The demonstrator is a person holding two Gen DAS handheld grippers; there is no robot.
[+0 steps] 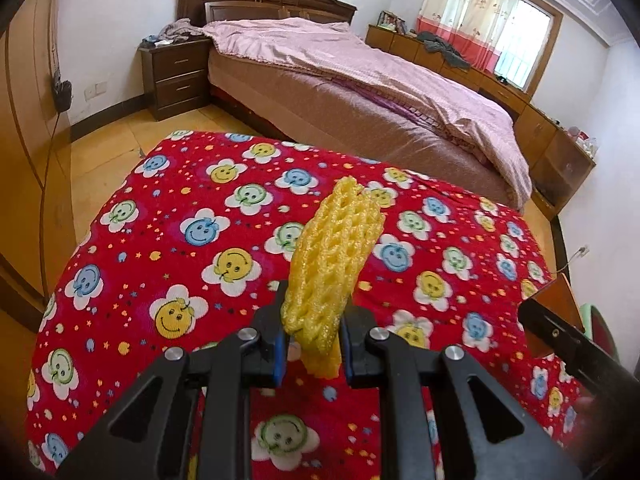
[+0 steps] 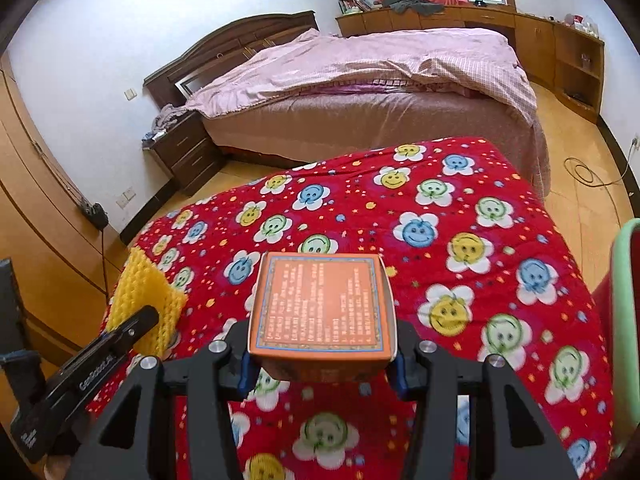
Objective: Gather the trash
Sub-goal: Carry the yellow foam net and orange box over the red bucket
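Note:
My left gripper (image 1: 314, 312) is shut on a yellow foam fruit net (image 1: 334, 256) and holds it upright above the red smiley-flower cloth (image 1: 180, 208). The net (image 2: 136, 300) and the left gripper (image 2: 132, 326) also show at the left of the right wrist view. My right gripper (image 2: 322, 344) is shut on an orange printed carton (image 2: 322, 304), held flat above the same cloth (image 2: 480, 240). Part of the right gripper's body (image 1: 572, 344) shows at the right edge of the left wrist view.
A bed with a pink cover (image 1: 360, 76) stands beyond the cloth-covered table. A dark nightstand (image 1: 176, 76) is at the left of the bed. Low wooden cabinets (image 2: 540, 36) line the far wall. A green-rimmed red container (image 2: 624, 312) is at the table's right.

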